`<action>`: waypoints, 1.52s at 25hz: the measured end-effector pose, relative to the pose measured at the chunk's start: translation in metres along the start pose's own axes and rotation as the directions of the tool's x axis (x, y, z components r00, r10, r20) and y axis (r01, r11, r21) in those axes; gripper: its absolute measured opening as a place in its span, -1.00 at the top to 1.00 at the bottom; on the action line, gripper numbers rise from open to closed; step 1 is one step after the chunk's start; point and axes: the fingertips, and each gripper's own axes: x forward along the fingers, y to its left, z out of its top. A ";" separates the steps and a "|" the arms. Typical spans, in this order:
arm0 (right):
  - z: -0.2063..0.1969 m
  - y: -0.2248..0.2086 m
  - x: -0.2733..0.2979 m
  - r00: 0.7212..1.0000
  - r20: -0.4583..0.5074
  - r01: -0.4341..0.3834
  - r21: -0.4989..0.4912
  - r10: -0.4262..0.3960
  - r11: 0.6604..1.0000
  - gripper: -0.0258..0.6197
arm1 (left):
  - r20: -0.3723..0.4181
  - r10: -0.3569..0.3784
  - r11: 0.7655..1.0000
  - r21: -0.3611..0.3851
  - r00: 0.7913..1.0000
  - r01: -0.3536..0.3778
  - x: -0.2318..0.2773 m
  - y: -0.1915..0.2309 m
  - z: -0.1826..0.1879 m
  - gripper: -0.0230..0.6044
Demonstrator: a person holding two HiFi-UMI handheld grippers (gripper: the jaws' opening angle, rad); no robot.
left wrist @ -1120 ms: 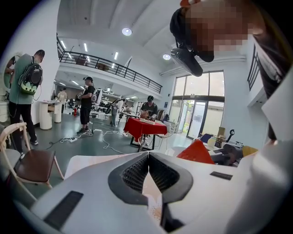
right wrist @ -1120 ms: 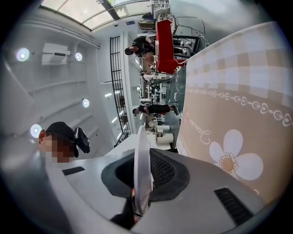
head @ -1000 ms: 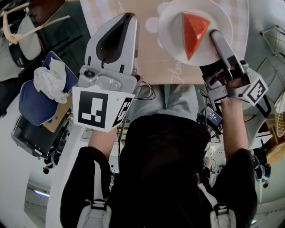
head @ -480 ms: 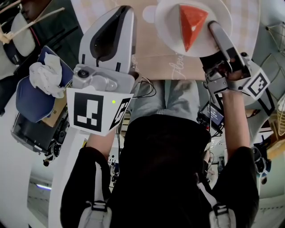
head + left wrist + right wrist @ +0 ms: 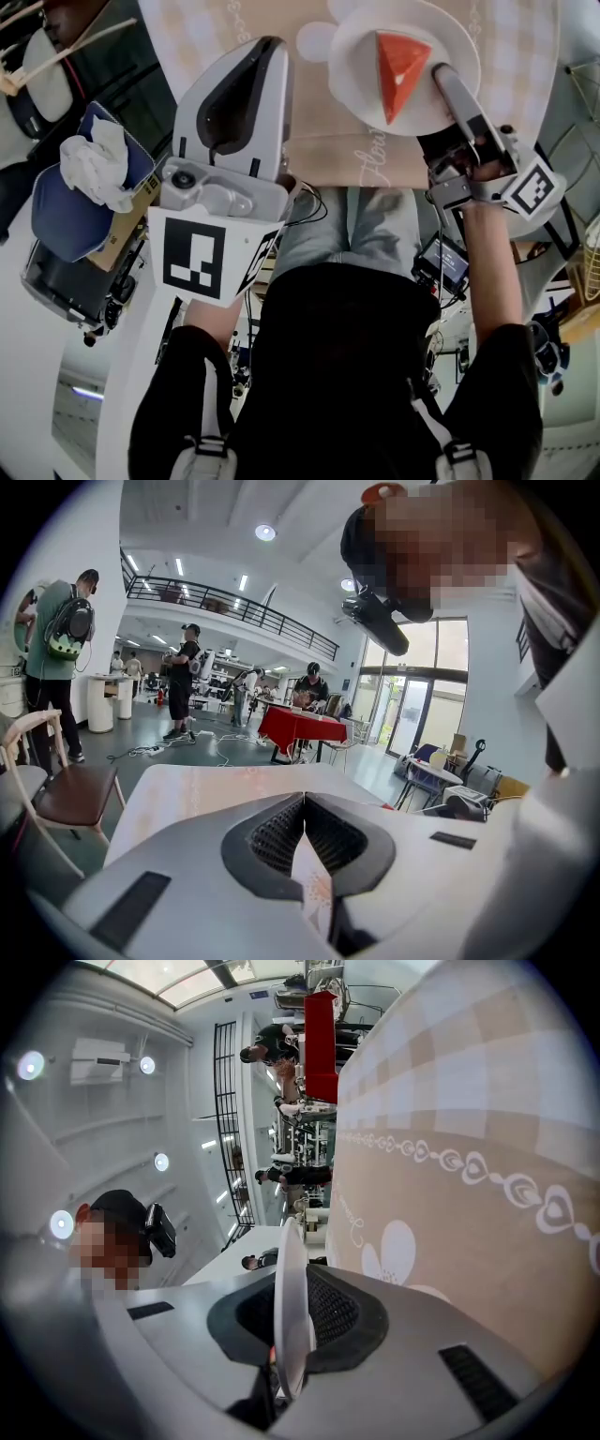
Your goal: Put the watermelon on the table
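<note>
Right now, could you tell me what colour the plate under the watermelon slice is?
The plate is white; head view shows it best.

Pale cursive lettering (image 5: 377, 161) stood on the tablecloth (image 5: 319, 155) by its near edge, beginning "Flow"; the rest could not be read. Black-and-white square markers stood on the left gripper's cube (image 5: 195, 258) and the right gripper's cube (image 5: 531, 187).

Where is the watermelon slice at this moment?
Head view, upper right of centre: the watermelon slice lies on the white plate, whose right rim the right gripper clamps, over the beige tablecloth.
</note>
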 end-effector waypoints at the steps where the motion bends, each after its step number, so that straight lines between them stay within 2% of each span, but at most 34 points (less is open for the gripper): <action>1: 0.000 -0.004 0.000 1.000 0.000 0.005 0.000 -0.005 1.000 0.82 | 0.000 0.002 1.000 -0.002 1.000 -0.002 0.001 0.000 -0.002 0.88; 9: -0.006 -0.028 0.007 1.000 -0.018 0.024 0.018 -0.023 1.000 0.83 | -0.020 0.019 0.999 -0.029 1.000 -0.019 0.007 0.003 -0.020 0.88; 21: -0.014 -0.063 0.023 0.993 -0.017 0.119 0.048 -0.118 0.992 0.83 | -0.036 0.025 0.998 -0.053 0.999 -0.027 0.013 0.022 -0.040 0.88; 28: -0.023 -0.069 0.032 0.970 -0.051 0.238 -0.003 -0.238 0.971 0.83 | -0.051 0.015 0.998 -0.063 0.999 -0.018 0.014 0.027 -0.044 0.88; 38: -0.022 -0.077 0.028 0.951 -0.027 0.307 0.035 -0.306 0.951 0.83 | -0.046 0.009 0.998 -0.066 0.999 -0.012 0.011 0.026 -0.038 0.88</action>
